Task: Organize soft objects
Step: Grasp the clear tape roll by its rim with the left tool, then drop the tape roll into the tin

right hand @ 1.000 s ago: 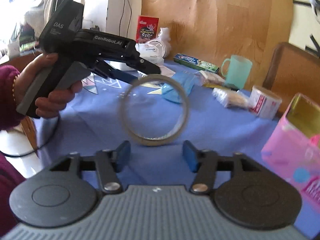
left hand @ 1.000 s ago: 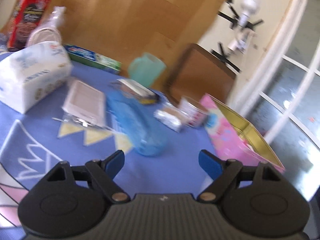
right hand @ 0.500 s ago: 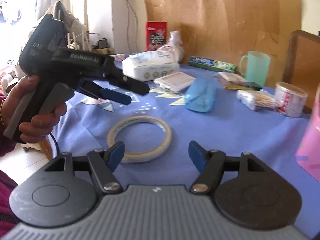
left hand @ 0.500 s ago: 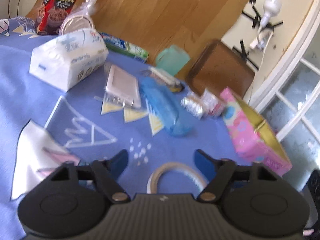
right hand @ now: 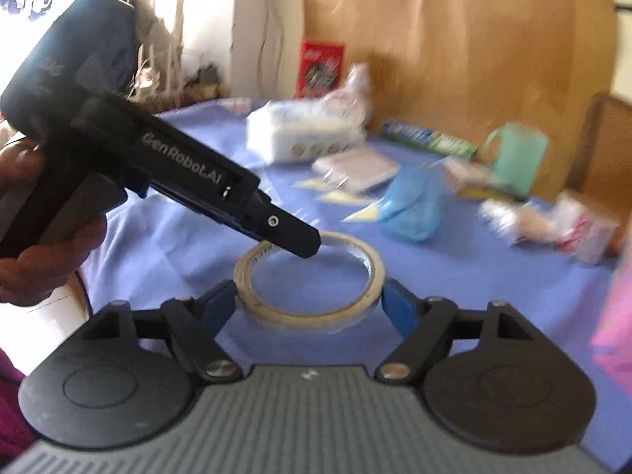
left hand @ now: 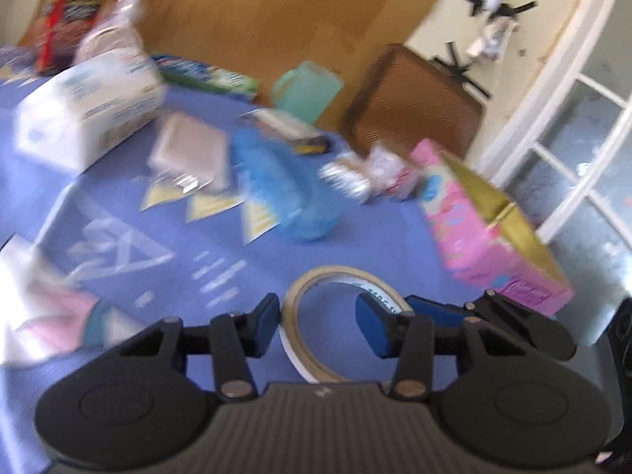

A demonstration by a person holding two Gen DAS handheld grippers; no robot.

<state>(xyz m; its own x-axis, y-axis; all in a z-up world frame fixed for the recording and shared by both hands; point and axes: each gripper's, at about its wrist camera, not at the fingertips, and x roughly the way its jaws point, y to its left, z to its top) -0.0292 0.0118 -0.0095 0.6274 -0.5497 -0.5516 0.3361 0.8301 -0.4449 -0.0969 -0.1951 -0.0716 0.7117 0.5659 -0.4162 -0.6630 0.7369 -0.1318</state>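
A beige tape roll (right hand: pixel 310 276) lies on the blue tablecloth (right hand: pixel 454 276). My right gripper (right hand: pixel 310 306) spans it, with both blue pads touching its outer rim. My left gripper (left hand: pixel 320 326) reaches over the same roll (left hand: pixel 347 276), one pad outside the rim and one inside the ring; whether it pinches the rim I cannot tell. In the right wrist view the left gripper's fingers (right hand: pixel 284 233) sit on the roll's far rim. Soft items lie beyond: a blue bag (left hand: pixel 288 189), a white tissue pack (left hand: pixel 87 106) and a flat pink pack (left hand: pixel 189 150).
A pink box with a gold inside (left hand: pixel 486 229) stands at the right. A green mug (left hand: pixel 306 91), a toothpaste box (left hand: pixel 209 75), a red cereal box (left hand: pixel 71 8), a small tin (right hand: pixel 588 229) and a brown chair back (left hand: pixel 414 98) line the far side.
The tape roll was upright a second ago and now lies flat. Both grippers have closed in on it: the right now spans it, the left now straddles its rim.
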